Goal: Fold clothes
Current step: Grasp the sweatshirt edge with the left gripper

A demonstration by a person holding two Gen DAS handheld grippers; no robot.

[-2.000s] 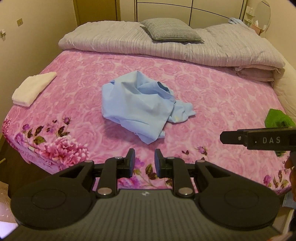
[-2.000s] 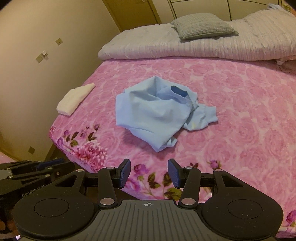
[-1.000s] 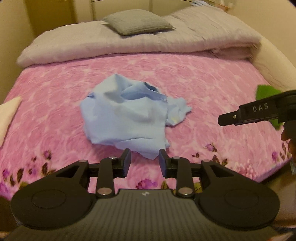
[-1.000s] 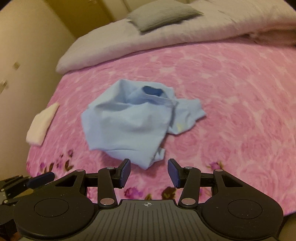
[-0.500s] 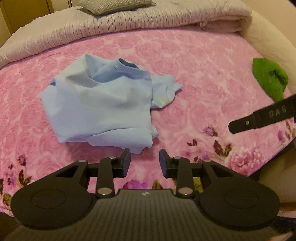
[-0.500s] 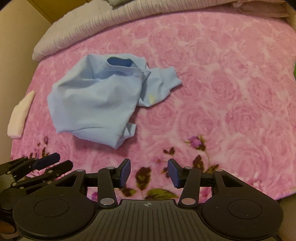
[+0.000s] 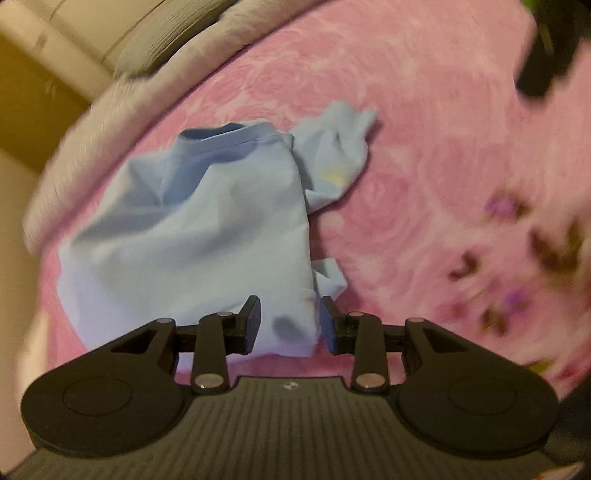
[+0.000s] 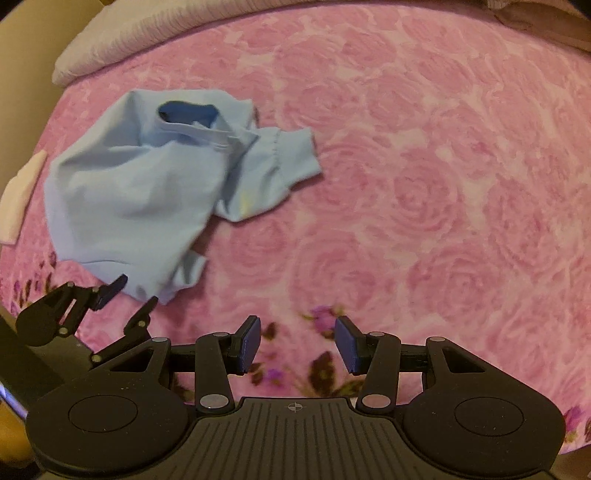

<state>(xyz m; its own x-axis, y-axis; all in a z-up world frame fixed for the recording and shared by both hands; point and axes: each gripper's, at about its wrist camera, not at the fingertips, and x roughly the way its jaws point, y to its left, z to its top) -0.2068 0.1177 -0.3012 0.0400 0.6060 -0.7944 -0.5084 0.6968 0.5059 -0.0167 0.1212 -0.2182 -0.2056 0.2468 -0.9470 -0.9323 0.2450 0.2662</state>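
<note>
Two grippers: both were over the near edge of the bed, each with its jaws parted and nothing between the pads.
Left gripper [image 7: 288, 325]: its open fingers framed the near corner of the light blue shirt [image 7: 207, 229]; whether the pads touched the cloth could not be told. In the right wrist view the left gripper [image 8: 133, 299] showed at the lower left, its two fingertips on either side of that same hem corner.
Right gripper [image 8: 295, 343]: wide open, over bare bedspread, well to the right of the shirt [image 8: 147, 184] and apart from it.
Shirt: crumpled in a heap on the bedspread, collar opening toward the far side, one sleeve [image 8: 280, 162] thrown out to the right, a small yellowish mark near the sleeve.
Other things: a folded white cloth [image 8: 20, 195] lay at the left edge of the bed, beside the shirt but apart from it; a grey quilt [image 8: 155, 33] ran along the far side.
In the way: nothing lay between the left gripper and the hem.
Surface: a pink rose-patterned bedspread [image 8: 424, 184], with darker flowers along the near edge.
Room: a beige wall at the left; the left wrist view was blurred.
</note>
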